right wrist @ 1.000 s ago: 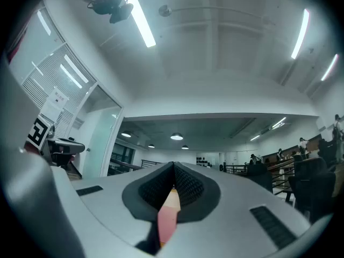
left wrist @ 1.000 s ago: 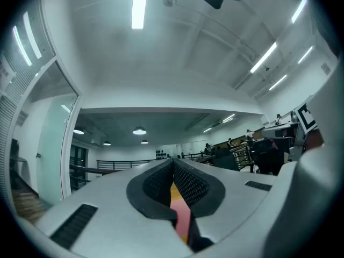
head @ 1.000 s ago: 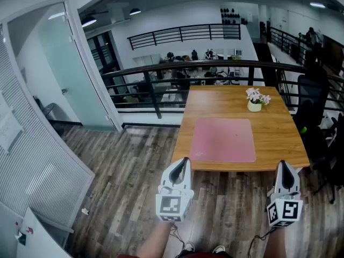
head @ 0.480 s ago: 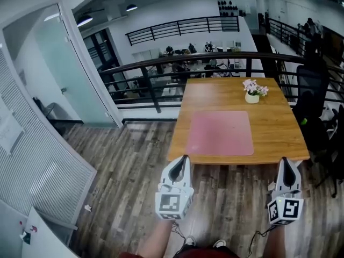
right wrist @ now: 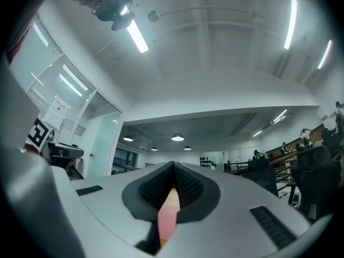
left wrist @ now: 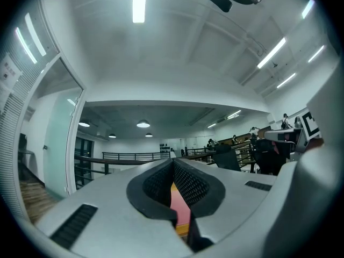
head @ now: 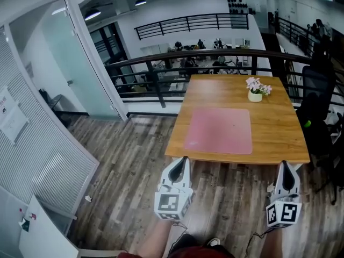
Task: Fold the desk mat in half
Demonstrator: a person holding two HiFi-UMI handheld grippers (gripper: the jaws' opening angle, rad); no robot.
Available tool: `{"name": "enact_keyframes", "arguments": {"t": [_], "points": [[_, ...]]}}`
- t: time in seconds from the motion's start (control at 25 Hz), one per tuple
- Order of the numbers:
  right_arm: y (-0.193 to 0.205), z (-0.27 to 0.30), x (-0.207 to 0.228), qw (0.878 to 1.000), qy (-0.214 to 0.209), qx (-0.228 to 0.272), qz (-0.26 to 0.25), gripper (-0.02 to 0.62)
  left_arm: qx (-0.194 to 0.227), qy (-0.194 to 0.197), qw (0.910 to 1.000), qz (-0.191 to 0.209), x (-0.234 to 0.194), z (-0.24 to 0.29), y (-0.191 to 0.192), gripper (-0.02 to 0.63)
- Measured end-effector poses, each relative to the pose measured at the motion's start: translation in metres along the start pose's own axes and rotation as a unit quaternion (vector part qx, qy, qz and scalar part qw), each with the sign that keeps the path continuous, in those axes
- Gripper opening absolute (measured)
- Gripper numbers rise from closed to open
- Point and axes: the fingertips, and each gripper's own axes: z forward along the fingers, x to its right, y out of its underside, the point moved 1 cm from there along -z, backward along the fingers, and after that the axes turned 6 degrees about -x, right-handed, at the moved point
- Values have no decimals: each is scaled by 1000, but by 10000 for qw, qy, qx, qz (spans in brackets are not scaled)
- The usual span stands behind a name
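The mat [head: 219, 130] lay flat and unfolded in the middle of the tabletop [head: 277, 130], its near edge just inside the tabletop's near edge. That put both near corners within easy reach from the floor [head: 129, 165] side. A pot [head: 255, 96] of flowers stood beyond the mat's far right corner, apart from it, so it seemed unlikely to hinder a fold.

Both tools were held short of the tabletop, over the floor, touching nothing. The left tool [head: 183, 162] sat roughly in line with the near left corner, and the right tool [head: 285, 165] a little out past the near right one. That looked like a two-handed approach to those corners. Each tool was pressed together and carried nothing, so both would need to spread before pinching the mat.

The head view alone gave the layout: mat, pot, tabletop edge and the gap to the tools. The left gripper view showed the left tool [left wrist: 173, 164] with its pads meeting at the tip, and a pink sliver of mat [left wrist: 180, 204] in the slot below. The right gripper view showed the same of the right tool [right wrist: 173, 168], with the mat [right wrist: 167, 215] again only a sliver. Both were otherwise mostly filled with ceiling.
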Motion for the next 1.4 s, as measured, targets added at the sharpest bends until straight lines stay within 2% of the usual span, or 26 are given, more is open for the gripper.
{"name": "enact_keyframes", "arguments": {"t": [0.36, 0.76, 1.08, 1.4], "points": [[10, 10, 21, 9999, -127, 18, 109, 9, -54, -173, 9998, 45, 19, 8, 7, 18], [28, 55, 23, 9998, -138, -91, 57, 9, -29, -124, 9999, -69, 2, 54, 21, 18], [50, 130, 14, 9998, -125, -173, -13, 9, -22, -18, 10000, -61, -33, 123, 38, 18], [62, 236, -8, 9995, -60, -308, -53, 9, -108, 95, 9998, -111, -94, 212, 48, 18]]}}
